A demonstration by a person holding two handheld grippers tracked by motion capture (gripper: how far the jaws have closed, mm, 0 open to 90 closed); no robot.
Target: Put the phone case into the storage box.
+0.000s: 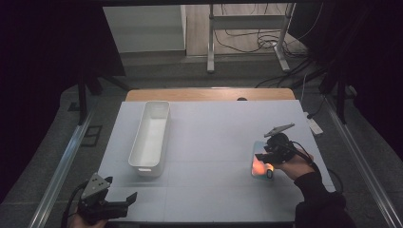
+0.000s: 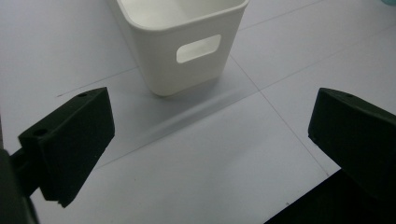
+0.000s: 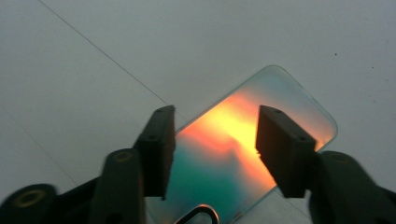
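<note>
Your right gripper [image 3: 212,149] is down over the phone case [image 3: 247,154], a flat teal-to-orange card-like piece lying on the white table [image 1: 214,142] near its right edge, well apart from the bin [image 1: 151,137]. Its jaws stand partly closed, one on each long side of the case; from the right gripper view both pads sit at or over the case's edges, but you cannot tell whether they are pressing on it, and the case lies flat on the table. In the high view your right hand [image 1: 290,164] covers the case's near end. Your left gripper [image 2: 210,140] hovers low at the table's near left corner with its jaws wide apart and nothing between them, pointed toward the bin's short end with the handle slot.
</note>
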